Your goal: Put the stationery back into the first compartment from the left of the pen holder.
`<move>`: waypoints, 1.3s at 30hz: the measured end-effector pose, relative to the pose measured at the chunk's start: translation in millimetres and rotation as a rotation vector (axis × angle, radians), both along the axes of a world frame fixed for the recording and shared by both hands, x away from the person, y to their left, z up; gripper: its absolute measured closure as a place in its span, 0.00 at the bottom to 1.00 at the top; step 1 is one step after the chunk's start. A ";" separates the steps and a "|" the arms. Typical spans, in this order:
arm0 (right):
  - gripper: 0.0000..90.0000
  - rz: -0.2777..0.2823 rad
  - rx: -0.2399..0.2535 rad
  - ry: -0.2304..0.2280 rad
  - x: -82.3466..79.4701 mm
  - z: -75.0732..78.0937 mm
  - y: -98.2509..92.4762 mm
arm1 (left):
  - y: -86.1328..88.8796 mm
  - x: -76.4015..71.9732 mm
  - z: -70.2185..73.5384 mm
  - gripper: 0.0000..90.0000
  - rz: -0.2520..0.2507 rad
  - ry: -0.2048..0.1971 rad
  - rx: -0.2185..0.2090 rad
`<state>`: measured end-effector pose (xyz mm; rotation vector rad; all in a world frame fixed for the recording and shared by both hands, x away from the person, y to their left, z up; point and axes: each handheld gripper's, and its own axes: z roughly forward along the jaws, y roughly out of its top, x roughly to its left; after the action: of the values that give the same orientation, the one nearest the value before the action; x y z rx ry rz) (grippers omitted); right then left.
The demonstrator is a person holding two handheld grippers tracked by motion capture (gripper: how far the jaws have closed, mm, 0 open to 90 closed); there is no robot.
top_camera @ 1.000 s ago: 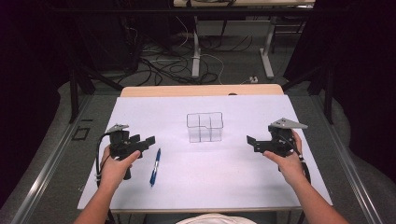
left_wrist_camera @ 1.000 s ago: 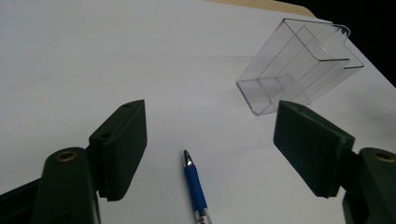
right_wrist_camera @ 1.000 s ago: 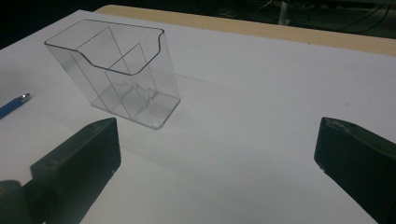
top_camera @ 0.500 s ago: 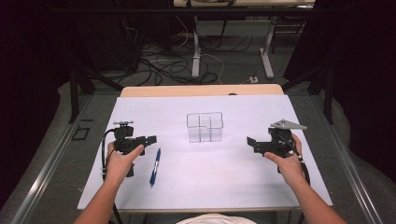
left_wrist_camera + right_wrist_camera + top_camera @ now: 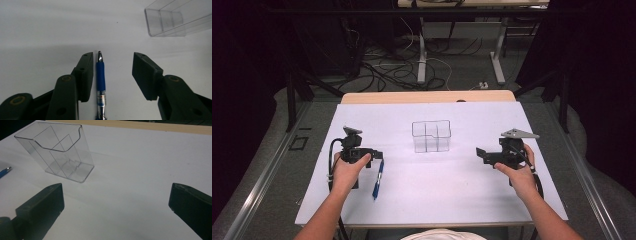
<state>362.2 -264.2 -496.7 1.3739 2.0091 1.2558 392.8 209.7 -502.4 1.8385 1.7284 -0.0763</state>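
A blue pen (image 5: pixel 377 178) lies on the white table top (image 5: pixel 432 195), left of centre. In the left gripper view the pen (image 5: pixel 100 82) lies between the open jaws, close to the left jaw, tip pointing away. My left gripper (image 5: pixel 372 156) hovers over the pen's far end, open (image 5: pixel 112 72). A clear plastic holder with compartments (image 5: pixel 431 136) stands upright at the table's middle, with nothing inside; it shows too as the holder (image 5: pixel 57 152) and the holder (image 5: pixel 175 18). My right gripper (image 5: pixel 481 154) is held open to the right of the holder (image 5: pixel 115 202), holding nothing.
The table's wooden far edge (image 5: pixel 427 96) runs behind the white sheet. Cables and desk legs (image 5: pixel 422 55) lie on the floor beyond. The pen's tip (image 5: pixel 5 172) shows at the left edge of the right gripper view.
My left gripper has turned and tipped down over the pen, moving slightly right. The right gripper has barely moved.
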 end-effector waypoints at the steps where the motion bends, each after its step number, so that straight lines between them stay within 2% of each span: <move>1: 0.00 0.000 0.007 0.003 0.3 -0.6 -0.4 | -0.2 0.0 -1.4 0.61 0.004 0.006 -0.003; 4: 0.00 0.000 0.012 0.008 1.2 -1.5 -1.2 | -0.1 0.3 -6.0 0.64 -0.013 0.036 0.003; 11: 0.00 0.002 0.012 0.003 3.2 -3.4 -2.9 | -4.2 -2.4 -15.7 0.70 -0.035 0.076 0.036; 12: 0.00 0.001 0.007 -0.001 2.8 -3.3 -3.1 | -4.2 -2.5 -16.4 0.70 -0.048 0.085 0.056; 15: 0.00 -0.003 0.015 0.001 2.0 -2.3 -3.1 | -7.2 -2.7 -20.1 0.72 -0.056 0.098 0.069; 22: 0.00 -0.016 0.021 -0.001 3.3 -2.6 -6.6 | -12.7 -3.5 -25.6 0.77 -0.066 0.130 0.079; 26: 0.00 -0.026 0.028 0.007 3.6 -3.4 -7.3 | -12.5 -3.5 -27.4 0.79 -0.072 0.126 0.098; 31: 0.00 -0.023 0.013 0.006 3.8 -4.5 -6.3 | -13.3 -3.4 -29.7 0.80 -0.065 0.137 0.092; 32: 0.00 -0.021 0.005 0.004 4.1 -4.9 -6.4 | -12.9 -3.3 -30.0 0.80 -0.072 0.136 0.103; 33: 0.00 -0.019 0.003 0.006 3.9 -5.2 -5.8 | -14.1 -3.7 -30.6 0.81 -0.064 0.140 0.090; 36: 0.00 -0.014 -0.023 0.004 3.9 -6.4 -5.1 | -14.6 -3.9 -30.3 0.82 -0.063 0.148 0.089; 39: 0.00 -0.011 -0.026 0.004 3.9 -7.0 -4.2 | -14.8 -3.9 -30.4 0.83 -0.063 0.149 0.091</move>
<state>366.1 -268.4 -503.7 1.3744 2.0112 1.2184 388.8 195.0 -532.8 1.9982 1.8010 -0.1655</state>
